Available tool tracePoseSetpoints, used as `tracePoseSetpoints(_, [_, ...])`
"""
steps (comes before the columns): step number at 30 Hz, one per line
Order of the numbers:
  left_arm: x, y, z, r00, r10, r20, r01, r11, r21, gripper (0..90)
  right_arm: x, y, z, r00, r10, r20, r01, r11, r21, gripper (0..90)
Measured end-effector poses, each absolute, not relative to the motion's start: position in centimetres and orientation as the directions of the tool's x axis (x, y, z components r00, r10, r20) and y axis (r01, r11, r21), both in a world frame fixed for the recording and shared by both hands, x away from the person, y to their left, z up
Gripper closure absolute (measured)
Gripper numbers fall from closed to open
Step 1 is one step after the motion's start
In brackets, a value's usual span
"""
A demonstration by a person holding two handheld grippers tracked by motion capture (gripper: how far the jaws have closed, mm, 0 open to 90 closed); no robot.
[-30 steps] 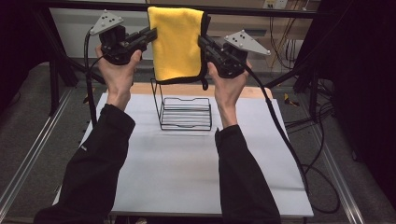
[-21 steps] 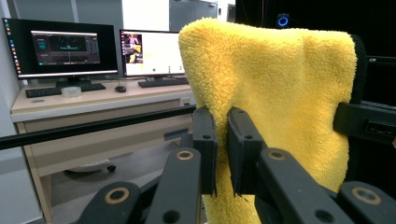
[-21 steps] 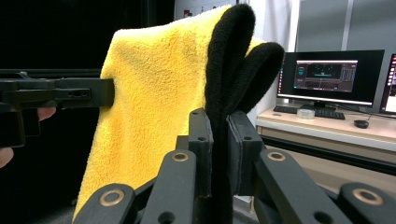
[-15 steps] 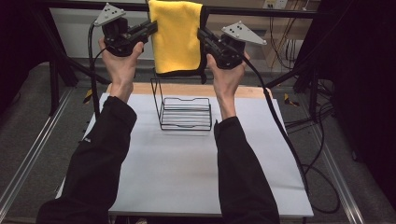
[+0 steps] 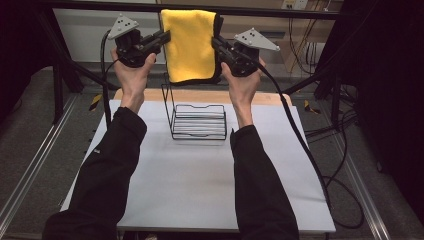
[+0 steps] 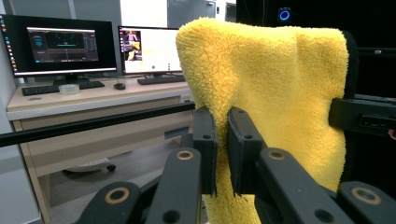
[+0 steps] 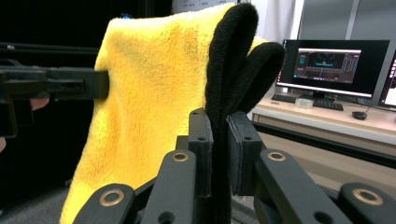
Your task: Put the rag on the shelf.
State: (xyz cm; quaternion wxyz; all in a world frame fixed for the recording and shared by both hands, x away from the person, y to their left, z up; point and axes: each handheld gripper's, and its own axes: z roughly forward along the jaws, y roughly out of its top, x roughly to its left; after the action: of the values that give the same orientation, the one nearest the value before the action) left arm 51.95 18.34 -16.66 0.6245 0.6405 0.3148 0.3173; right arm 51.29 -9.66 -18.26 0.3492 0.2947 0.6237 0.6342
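Change since the earlier pictures, high view: the folded yellow fleece cloth with black edging [image 5: 192, 45] hangs slightly lower than half a second ago, its bottom edge now nearer the top of the black wire rack [image 5: 198, 121]. Left gripper [image 5: 166, 37] and right gripper [image 5: 216, 44] both sit a little lower in the picture than then, close to their height a second ago.

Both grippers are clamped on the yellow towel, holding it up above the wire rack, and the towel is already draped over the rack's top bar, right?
Not draped yet. The high view shows the yellow towel hanging in the air between the left gripper and right gripper, clear above the wire rack. Both grippers are clamped on its edges, as you said.
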Motion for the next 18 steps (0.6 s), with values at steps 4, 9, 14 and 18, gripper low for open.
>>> tracePoseSetpoints(4, [52.0,18.1,-16.9,0.604,0.796,0.032,0.004,-0.044,0.999,82.2,51.3,-10.0,-19.2,-0.584,0.810,-0.045,-0.055,0.016,0.998,81.6])
tracePoseSetpoints(9, [52.5,17.6,-17.3,0.610,0.791,0.035,0.017,-0.057,0.998,82.2,51.3,-10.4,-19.8,-0.579,0.814,-0.043,-0.040,0.025,0.999,81.6])
tracePoseSetpoints(14, [53.0,16.8,-17.4,0.614,0.788,0.044,0.025,-0.074,0.997,82.2,51.4,-11.1,-20.2,-0.570,0.821,-0.036,-0.028,0.024,0.999,81.6])
tracePoseSetpoints(18, [53.2,16.1,-17.0,0.617,0.785,0.053,0.019,-0.081,0.997,82.2,51.3,-11.6,-20.2,-0.564,0.825,-0.031,-0.032,0.016,0.999,81.6])
